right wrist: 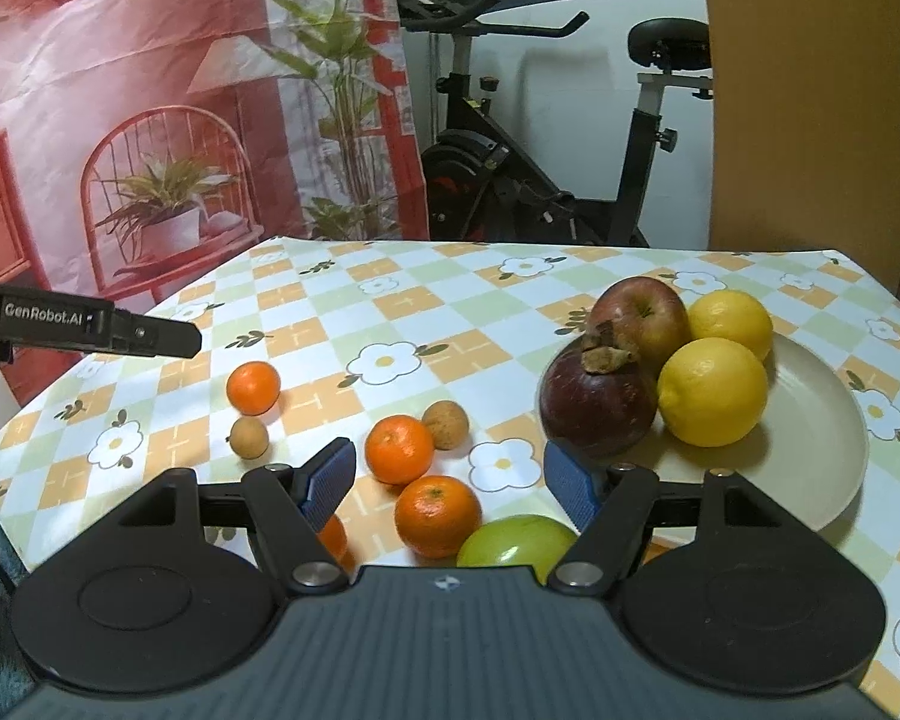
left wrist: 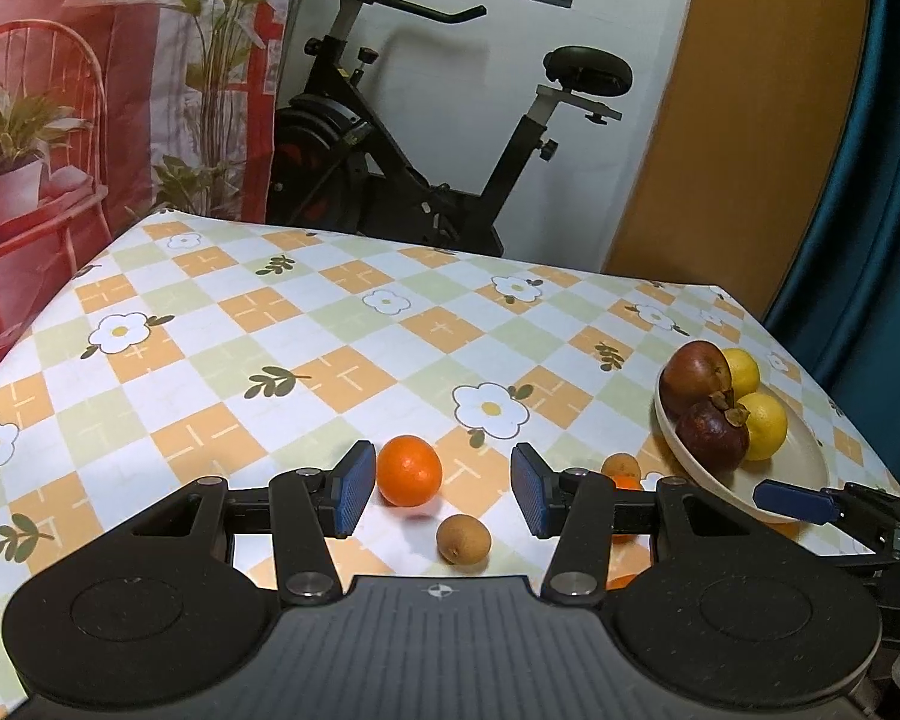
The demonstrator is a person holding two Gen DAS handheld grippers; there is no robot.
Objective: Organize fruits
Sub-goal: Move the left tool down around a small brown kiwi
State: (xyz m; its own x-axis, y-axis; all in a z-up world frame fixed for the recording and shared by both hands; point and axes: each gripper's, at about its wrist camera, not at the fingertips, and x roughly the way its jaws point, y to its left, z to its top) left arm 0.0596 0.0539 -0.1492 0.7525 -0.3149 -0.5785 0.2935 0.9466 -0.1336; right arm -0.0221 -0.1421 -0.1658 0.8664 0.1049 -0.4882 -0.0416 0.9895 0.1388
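Note:
In the left wrist view my left gripper point(left wrist: 443, 489) stands open just above the table. A tangerine point(left wrist: 409, 471) lies by its left pad and a brown longan point(left wrist: 462, 539) lies loose between the fingers. In the right wrist view my right gripper point(right wrist: 450, 489) is open over two tangerines point(right wrist: 399, 449) point(right wrist: 437, 516), a green fruit point(right wrist: 516, 540) and a longan point(right wrist: 445, 425). Further left lie another tangerine point(right wrist: 253, 387) and a longan point(right wrist: 249, 437). The cream plate point(right wrist: 810, 420) holds a mangosteen point(right wrist: 597, 405), an apple point(right wrist: 639, 315) and two lemons point(right wrist: 713, 391).
The table wears a checked flower-print cloth point(left wrist: 330, 330). The plate point(left wrist: 798, 456) sits near its right edge, with my right gripper's fingertip point(left wrist: 792, 501) at its rim. Behind the table are an exercise bike point(left wrist: 426, 180), a printed backdrop point(left wrist: 90, 90) and a teal curtain point(left wrist: 870, 240).

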